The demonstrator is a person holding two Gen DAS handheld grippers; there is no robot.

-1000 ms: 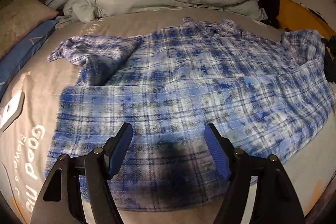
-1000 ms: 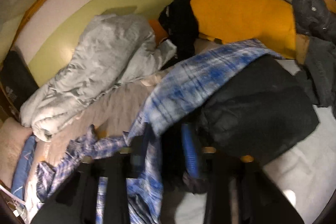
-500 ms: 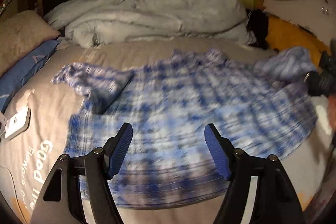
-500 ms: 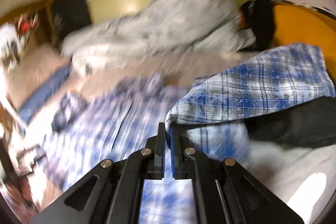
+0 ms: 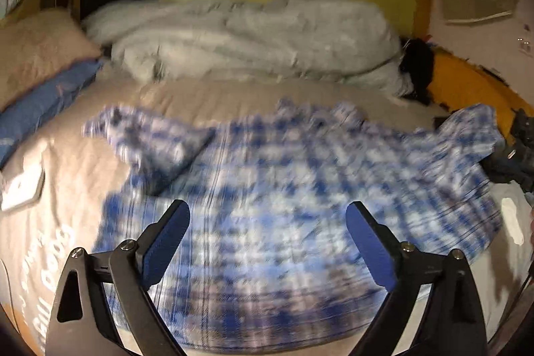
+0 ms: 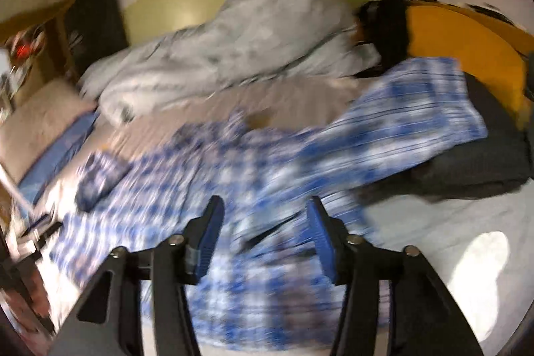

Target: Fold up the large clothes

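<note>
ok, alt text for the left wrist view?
A blue plaid shirt lies spread on a bed, motion-blurred, one sleeve draped right. The left tool hangs over it, jaws opening, nothing between them. A rumpled grey duvet lies behind.

Soft plaid cloth shirt [image 5: 283,196], puffy quilted duvet [image 5: 253,39]

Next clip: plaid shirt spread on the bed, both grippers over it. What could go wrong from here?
1. The shirt's right sleeve lies over a dark garment pile; a grab there might catch that pile too.
2. The left sleeve looks bunched, so folding now may trap a lump.
3. Both the left hand-held gripper and the right hand-held gripper are opening with nothing between the jaws, so nothing pins the shirt.
</note>
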